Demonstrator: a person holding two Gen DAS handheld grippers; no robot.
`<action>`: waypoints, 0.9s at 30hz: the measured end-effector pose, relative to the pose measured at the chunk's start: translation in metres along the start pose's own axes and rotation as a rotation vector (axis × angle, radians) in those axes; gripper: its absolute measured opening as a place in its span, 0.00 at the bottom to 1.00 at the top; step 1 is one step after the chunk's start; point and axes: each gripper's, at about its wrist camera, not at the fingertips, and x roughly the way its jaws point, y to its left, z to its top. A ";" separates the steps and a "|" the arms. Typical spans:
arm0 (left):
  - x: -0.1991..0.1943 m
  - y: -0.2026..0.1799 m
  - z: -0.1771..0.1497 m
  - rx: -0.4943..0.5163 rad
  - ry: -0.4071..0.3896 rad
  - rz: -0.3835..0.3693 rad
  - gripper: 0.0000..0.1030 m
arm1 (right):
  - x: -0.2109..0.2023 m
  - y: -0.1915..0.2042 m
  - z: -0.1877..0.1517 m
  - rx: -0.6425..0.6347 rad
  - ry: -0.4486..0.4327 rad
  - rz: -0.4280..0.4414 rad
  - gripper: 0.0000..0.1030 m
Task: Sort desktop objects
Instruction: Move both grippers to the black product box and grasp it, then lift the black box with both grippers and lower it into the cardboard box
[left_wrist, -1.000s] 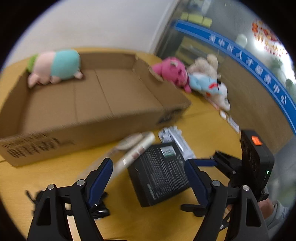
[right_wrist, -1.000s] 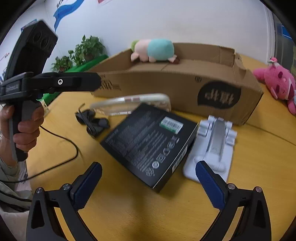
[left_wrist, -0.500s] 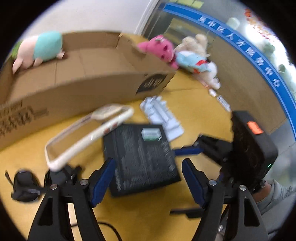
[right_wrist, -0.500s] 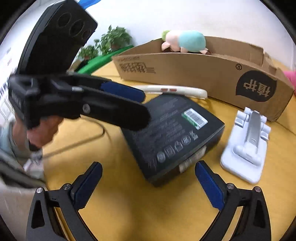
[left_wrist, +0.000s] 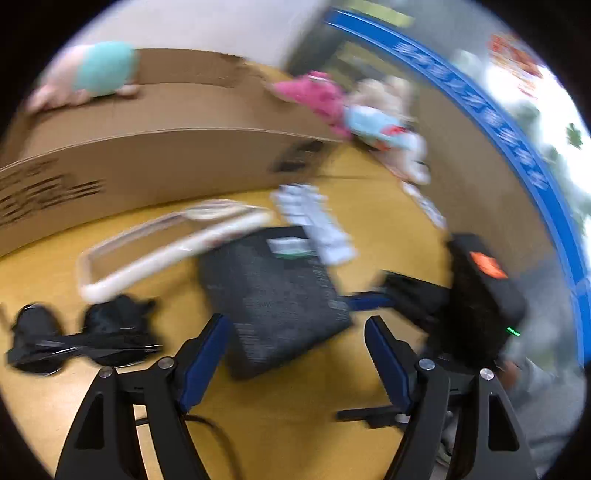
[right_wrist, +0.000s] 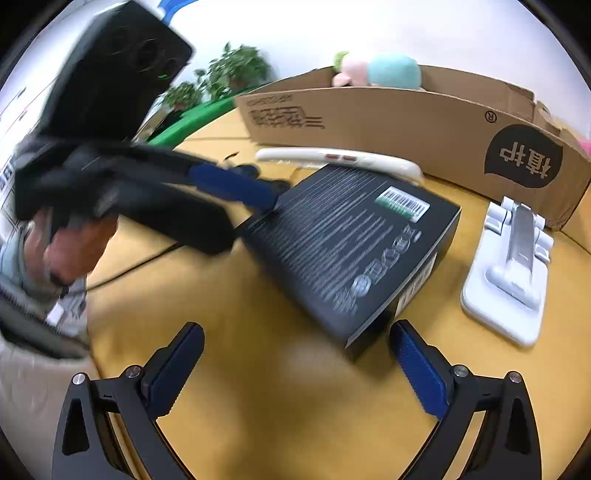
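I observe my left gripper with its jaws spread wide, one blue pad on either side of the near corner of the black box, holding nothing. In the right wrist view a blue left fingertip lies at the box's far left edge; whether it touches I cannot tell (that frame is blurred there). My right gripper is likewise wide apart and empty, the box's near corner just ahead between its pads.

The black box lies flat on the yellow table, barcode label upward. A white phone case leans against its far side, just beside the long cardboard box. A white folding stand lies to the right of the black box, close but apart. A black bundle with cable sits to the left. A pink-and-teal plush rests inside the cardboard box; a pink plush lies beyond its end.
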 end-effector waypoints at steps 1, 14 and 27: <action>0.005 0.009 0.002 -0.042 0.010 0.029 0.73 | -0.003 0.001 -0.001 -0.020 0.001 -0.040 0.99; 0.028 -0.002 -0.006 -0.080 0.046 0.022 0.64 | 0.011 -0.008 0.012 -0.021 -0.019 -0.170 0.90; -0.065 -0.057 0.069 0.123 -0.255 0.071 0.63 | -0.078 0.020 0.067 -0.125 -0.244 -0.337 0.90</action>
